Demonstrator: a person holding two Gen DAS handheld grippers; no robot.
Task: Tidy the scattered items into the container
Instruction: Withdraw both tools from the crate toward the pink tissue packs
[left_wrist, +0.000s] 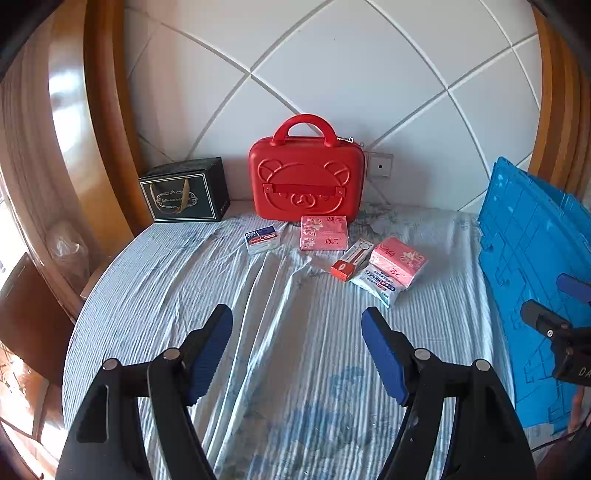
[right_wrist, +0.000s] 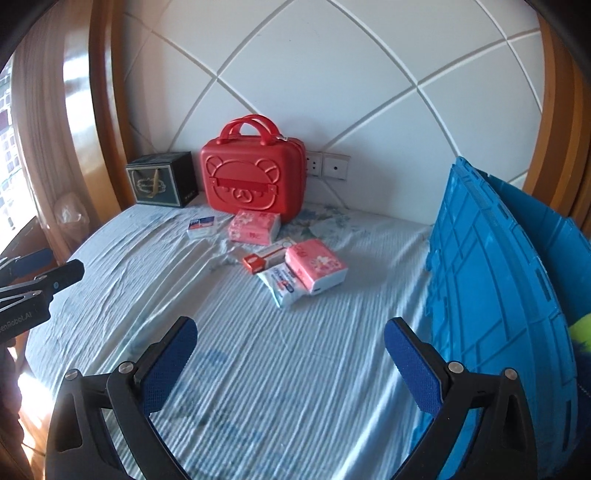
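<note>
You have bare bedsheet (right_wrist: 280, 369) in front of the red bear suitcase (right_wrist: 251, 181); packets (right_wrist: 316, 266) cluster just before it, the blue crate (right_wrist: 491, 295) walls its right.

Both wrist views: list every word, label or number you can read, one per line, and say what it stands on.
"enRobot.AI", cut off at the picture's edge: on the body of the left hand-held gripper, seen in the right wrist view.
"DA", cut off: on the right hand-held gripper, in the left wrist view.
Gold script on the black gift box: too blurred to read.
Print on the pink tissue packs, small white box, orange-ended box and white wipes pack: too small to read.
</note>
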